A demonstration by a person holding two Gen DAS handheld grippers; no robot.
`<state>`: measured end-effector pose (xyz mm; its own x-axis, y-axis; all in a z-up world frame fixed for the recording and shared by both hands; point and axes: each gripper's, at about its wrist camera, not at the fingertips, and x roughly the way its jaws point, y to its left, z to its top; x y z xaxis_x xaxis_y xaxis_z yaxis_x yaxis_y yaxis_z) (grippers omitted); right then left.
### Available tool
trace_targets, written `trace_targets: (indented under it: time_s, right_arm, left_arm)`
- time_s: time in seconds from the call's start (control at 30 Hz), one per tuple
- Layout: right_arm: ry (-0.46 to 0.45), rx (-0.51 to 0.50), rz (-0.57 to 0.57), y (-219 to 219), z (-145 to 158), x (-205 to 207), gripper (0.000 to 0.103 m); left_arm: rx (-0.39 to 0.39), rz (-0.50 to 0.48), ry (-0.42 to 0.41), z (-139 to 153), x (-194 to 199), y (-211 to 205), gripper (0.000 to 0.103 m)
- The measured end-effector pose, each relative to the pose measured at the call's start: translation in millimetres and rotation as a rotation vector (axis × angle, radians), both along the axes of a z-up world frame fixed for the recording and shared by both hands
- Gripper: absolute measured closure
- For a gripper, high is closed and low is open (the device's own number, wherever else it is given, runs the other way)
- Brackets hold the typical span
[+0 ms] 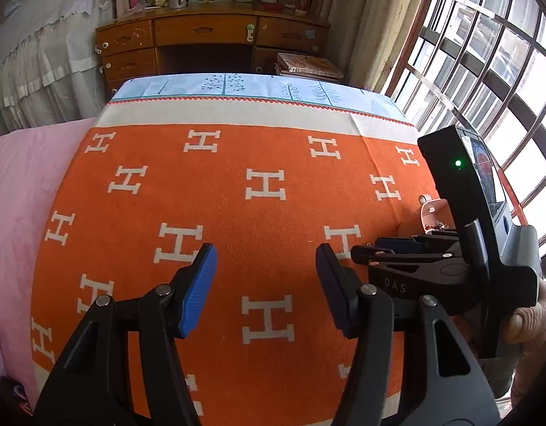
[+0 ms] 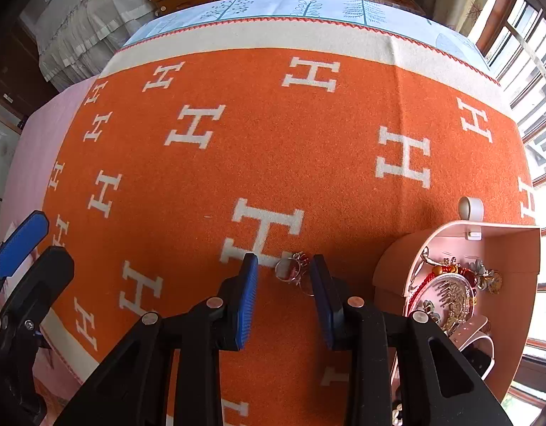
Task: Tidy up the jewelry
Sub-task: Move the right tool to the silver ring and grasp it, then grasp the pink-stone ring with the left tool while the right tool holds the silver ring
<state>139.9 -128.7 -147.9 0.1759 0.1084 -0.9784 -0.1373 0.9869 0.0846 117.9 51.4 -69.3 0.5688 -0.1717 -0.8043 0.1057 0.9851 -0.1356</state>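
Observation:
A small silver ring piece with metal loops (image 2: 293,269) lies on the orange blanket (image 2: 273,142). My right gripper (image 2: 282,266) is open, its blue pads either side of the ring, which lies close to the right pad. A pink jewelry box (image 2: 503,245) stands open to the right, holding several pieces of jewelry (image 2: 450,291). My left gripper (image 1: 265,254) is open and empty above the blanket (image 1: 237,213). The right gripper's body (image 1: 450,259) and the pink box (image 1: 432,213) show at the right of the left wrist view.
The blanket with white H marks covers a bed; a pink sheet (image 1: 24,195) lies at the left. A wooden desk (image 1: 209,42) stands beyond the bed's far end. A barred window (image 1: 503,71) runs along the right. The left gripper's finger (image 2: 21,241) shows at the left edge.

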Motion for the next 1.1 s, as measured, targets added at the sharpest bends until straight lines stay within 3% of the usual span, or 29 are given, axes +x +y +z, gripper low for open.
trace_targets:
  time_s: [0.33, 0.4, 0.6, 0.8, 0.93, 1.1]
  right_arm:
    - [-0.033, -0.059, 0.028, 0.7, -1.4, 2.1, 0.079]
    - [-0.050, -0.055, 0.036, 2.4, -1.6, 1.9, 0.094]
    - [-0.063, 0.009, 0.030, 4.3, 0.9, -1.1, 0.095]
    - [-0.119, 0.095, 0.015, -4.2, 26.5, -12.3, 0.095]
    - [-0.165, 0.145, 0.000, -19.5, 49.7, -24.6, 0.095]
    - [-0.210, 0.211, -0.044, -50.5, 72.1, -42.4, 0.095]
  left_arm:
    - [-0.028, 0.005, 0.025, -7.0, 1.2, 6.9, 0.048]
    - [-0.028, 0.003, 0.029, -8.3, 1.2, 5.7, 0.048]
    - [-0.017, -0.010, 0.037, -11.3, -0.1, -0.5, 0.048]
    - [0.002, -0.036, 0.038, -11.7, 0.2, -12.2, 0.048]
    - [0.025, -0.102, 0.040, -14.8, 1.9, -31.7, 0.048]
    - [0.050, -0.259, 0.035, -29.6, 8.5, -70.4, 0.048]
